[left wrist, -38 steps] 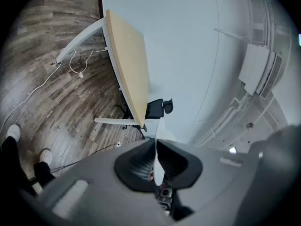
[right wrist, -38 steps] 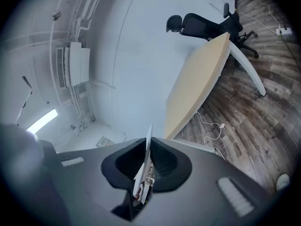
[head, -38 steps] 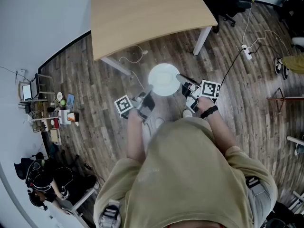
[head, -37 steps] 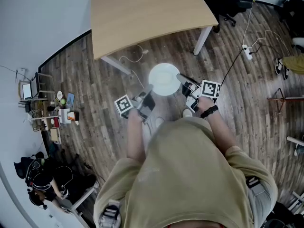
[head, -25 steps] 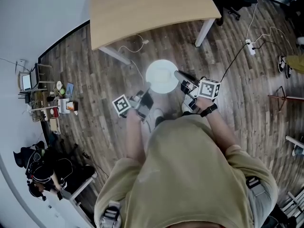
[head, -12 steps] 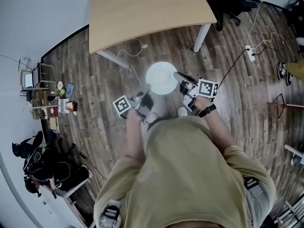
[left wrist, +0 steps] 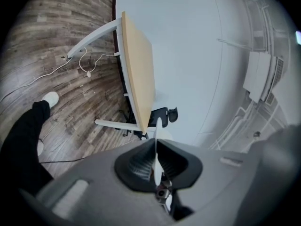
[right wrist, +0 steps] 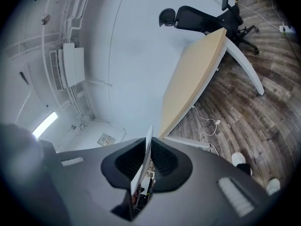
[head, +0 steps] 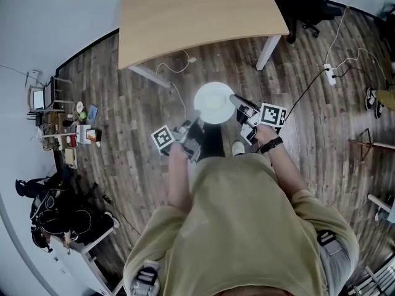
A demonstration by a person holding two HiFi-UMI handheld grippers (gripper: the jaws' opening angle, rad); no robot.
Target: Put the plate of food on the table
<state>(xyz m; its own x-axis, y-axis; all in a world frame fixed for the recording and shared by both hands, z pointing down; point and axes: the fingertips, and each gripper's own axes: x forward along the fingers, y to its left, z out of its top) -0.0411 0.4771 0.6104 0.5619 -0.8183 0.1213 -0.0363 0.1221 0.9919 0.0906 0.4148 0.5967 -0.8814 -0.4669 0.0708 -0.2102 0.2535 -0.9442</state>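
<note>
A round white plate (head: 214,102) is carried above the wooden floor, in front of the person. My left gripper (head: 193,127) is shut on its left rim, and my right gripper (head: 235,100) is shut on its right rim. In the left gripper view the plate's thin white edge (left wrist: 156,152) stands pinched between the dark pads. The right gripper view shows the plate's rim (right wrist: 145,157) clamped the same way. No food shows on the plate. The light wooden table (head: 197,14) lies ahead, a short way beyond the plate.
White table legs (head: 268,45) and a white cable (head: 180,66) lie on the floor under the table's near edge. A black office chair (head: 302,2) stands at the table's right. A power strip (head: 333,74) lies to the right. Clutter and a seated person (head: 52,217) are at far left.
The plate and both grippers stay in the same hold while the person steps toward the table. A dark trouser leg now shows under the plate.
</note>
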